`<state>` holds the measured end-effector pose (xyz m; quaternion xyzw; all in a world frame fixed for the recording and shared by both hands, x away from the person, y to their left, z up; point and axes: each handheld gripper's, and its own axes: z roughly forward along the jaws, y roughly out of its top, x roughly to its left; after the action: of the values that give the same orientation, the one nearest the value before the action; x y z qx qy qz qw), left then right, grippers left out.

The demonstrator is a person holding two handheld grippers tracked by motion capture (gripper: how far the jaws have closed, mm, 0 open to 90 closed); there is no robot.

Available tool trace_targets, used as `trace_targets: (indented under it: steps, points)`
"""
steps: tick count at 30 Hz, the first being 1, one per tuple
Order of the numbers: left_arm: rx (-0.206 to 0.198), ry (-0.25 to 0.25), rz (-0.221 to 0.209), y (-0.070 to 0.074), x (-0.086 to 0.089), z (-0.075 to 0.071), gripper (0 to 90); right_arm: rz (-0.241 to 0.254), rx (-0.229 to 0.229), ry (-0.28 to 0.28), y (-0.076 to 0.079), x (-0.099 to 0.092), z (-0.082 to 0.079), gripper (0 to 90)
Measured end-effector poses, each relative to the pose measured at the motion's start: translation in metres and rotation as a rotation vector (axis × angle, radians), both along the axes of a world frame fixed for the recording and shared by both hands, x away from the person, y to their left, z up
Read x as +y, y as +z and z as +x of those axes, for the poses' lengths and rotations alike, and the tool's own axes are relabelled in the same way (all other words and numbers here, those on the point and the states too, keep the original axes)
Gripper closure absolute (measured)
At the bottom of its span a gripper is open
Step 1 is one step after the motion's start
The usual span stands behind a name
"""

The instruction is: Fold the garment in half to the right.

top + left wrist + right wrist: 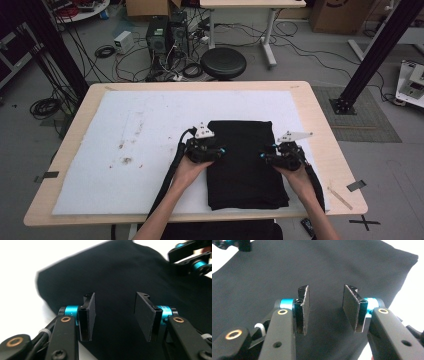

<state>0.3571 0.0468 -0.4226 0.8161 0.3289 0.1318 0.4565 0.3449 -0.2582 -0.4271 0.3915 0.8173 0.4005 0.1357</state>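
A folded black cloth (pixel 245 165) lies flat on the white mat (pixel 125 145), toward the table's right half. My left gripper (pixel 220 151) is at the cloth's left edge and points right. In the left gripper view the gripper (pixel 115 315) is open over the cloth (pixel 112 277), with nothing between the pads. My right gripper (pixel 263 154) is over the cloth's right edge and points left. In the right gripper view the gripper (pixel 325 308) is open above the cloth (pixel 287 272), also with nothing between the pads. The other gripper's jaw tips show at the top right of the left gripper view.
The wooden table (pixel 320 130) carries the stained white mat, with bare mat to the left of the cloth. Behind the table stand a black stool (pixel 223 63), computer boxes (pixel 167 35) and tangled cables on the floor. A black frame post (pixel 372 55) rises at the right.
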Motion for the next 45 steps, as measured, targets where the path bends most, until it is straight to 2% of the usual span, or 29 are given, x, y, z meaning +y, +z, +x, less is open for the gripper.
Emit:
trace_targets:
  steps: [1, 3, 4, 5, 8, 9, 10, 13, 14, 15, 16, 17, 18, 19, 20, 22, 25, 27, 29, 32, 36, 37, 38, 39, 40, 41, 42, 45]
  points:
    - [0.000, 0.000, 0.000, 0.000, 0.000, 0.000, 51.8, 0.000, 0.000, 0.000, 0.000, 0.000, 0.000, 58.4]
    - [0.009, 0.003, 0.058, -0.009, -0.001, -0.005, 51.9, -0.036, 0.000, 0.012, -0.006, 0.004, -0.013, 58.6]
    - [0.021, 0.014, 0.114, -0.018, -0.001, -0.005, 52.0, -0.053, -0.005, 0.010, -0.009, 0.003, -0.016, 59.0]
    - [0.028, 0.013, 0.121, -0.020, 0.000, -0.004, 52.2, -0.078, -0.009, -0.015, -0.015, -0.001, -0.021, 61.1]
    - [0.033, 0.006, 0.082, -0.026, 0.004, -0.003, 52.1, -0.052, -0.018, -0.034, -0.020, -0.010, -0.023, 62.2]
    - [0.033, 0.006, 0.082, -0.026, 0.004, -0.003, 52.0, -0.052, -0.018, -0.034, -0.020, -0.010, -0.023, 62.2]
    - [0.026, 0.020, 0.105, -0.021, 0.004, -0.007, 51.7, 0.003, 0.021, -0.054, -0.021, -0.021, -0.022, 58.6]
    - [0.019, 0.010, 0.096, -0.018, 0.004, -0.012, 50.8, 0.012, 0.013, -0.074, -0.017, -0.022, -0.029, 56.9]
    - [0.015, -0.049, 0.021, -0.010, 0.005, -0.027, 50.5, 0.032, -0.013, -0.054, -0.011, -0.021, -0.042, 54.9]
    - [0.010, -0.079, 0.000, -0.007, 0.005, -0.036, 50.5, 0.032, -0.013, -0.054, -0.011, -0.021, -0.042, 54.9]
    - [-0.003, -0.129, -0.005, -0.004, 0.003, -0.051, 49.9, 0.046, -0.018, -0.039, -0.008, -0.020, -0.050, 53.5]
    - [-0.003, -0.155, -0.008, -0.005, 0.002, -0.060, 49.4, 0.053, -0.034, -0.007, -0.004, -0.014, -0.066, 52.8]
    - [-0.003, -0.155, -0.008, -0.005, 0.002, -0.060, 48.9, 0.053, -0.034, -0.007, -0.004, -0.014, -0.066, 52.8]
    - [0.021, -0.187, -0.012, -0.009, 0.002, -0.072, 48.9, 0.049, -0.050, 0.012, -0.004, -0.011, -0.076, 52.3]
    - [0.041, -0.203, -0.016, -0.011, 0.002, -0.076, 47.7, 0.039, -0.043, 0.034, -0.006, -0.006, -0.089, 51.6]
    - [0.053, -0.219, 0.012, -0.015, 0.005, -0.081, 46.8, 0.005, -0.043, 0.051, -0.011, -0.004, -0.097, 51.2]
    - [0.070, -0.220, 0.030, -0.021, 0.009, -0.085, 46.7, -0.010, -0.022, 0.048, -0.017, -0.006, -0.103, 51.3]
    - [0.066, -0.207, -0.002, -0.029, 0.017, -0.090, 46.8, 0.012, -0.023, 0.037, -0.023, -0.014, -0.110, 51.5]
    - [0.068, -0.205, 0.006, -0.028, 0.018, -0.091, 46.9, 0.017, -0.023, 0.031, -0.024, -0.016, -0.112, 51.4]
    - [0.047, -0.194, 0.024, -0.028, 0.019, -0.097, 47.8, 0.010, -0.020, 0.019, -0.027, -0.021, -0.118, 51.8]
    - [0.048, -0.195, 0.028, -0.027, 0.020, -0.097, 48.4, 0.014, -0.044, 0.005, -0.029, -0.022, -0.123, 51.7]
    - [0.056, -0.216, 0.014, -0.024, 0.022, -0.094, 47.3, 0.039, -0.031, 0.000, -0.027, -0.022, -0.121, 48.6]
    - [0.056, -0.216, 0.014, -0.024, 0.022, -0.094, 45.6, 0.043, -0.044, 0.001, -0.025, -0.022, -0.120, 45.6]
    - [0.062, -0.221, -0.019, -0.022, 0.025, -0.093, 45.6, 0.043, -0.044, 0.001, -0.025, -0.022, -0.120, 45.6]
    - [0.037, -0.219, -0.052, -0.017, 0.034, -0.090, 42.8, 0.049, -0.063, -0.008, -0.023, -0.022, -0.120, 39.5]
    - [0.008, -0.208, -0.051, -0.014, 0.040, -0.089, 41.8, 0.071, -0.104, -0.030, -0.019, -0.022, -0.118, 31.4]
    - [-0.020, -0.195, -0.051, -0.010, 0.048, -0.088, 40.9, 0.076, -0.120, -0.040, -0.017, -0.023, -0.116, 30.3]
    - [-0.063, -0.138, -0.085, -0.003, 0.073, -0.082, 37.0, 0.082, -0.156, -0.098, -0.013, -0.027, -0.108, 23.9]
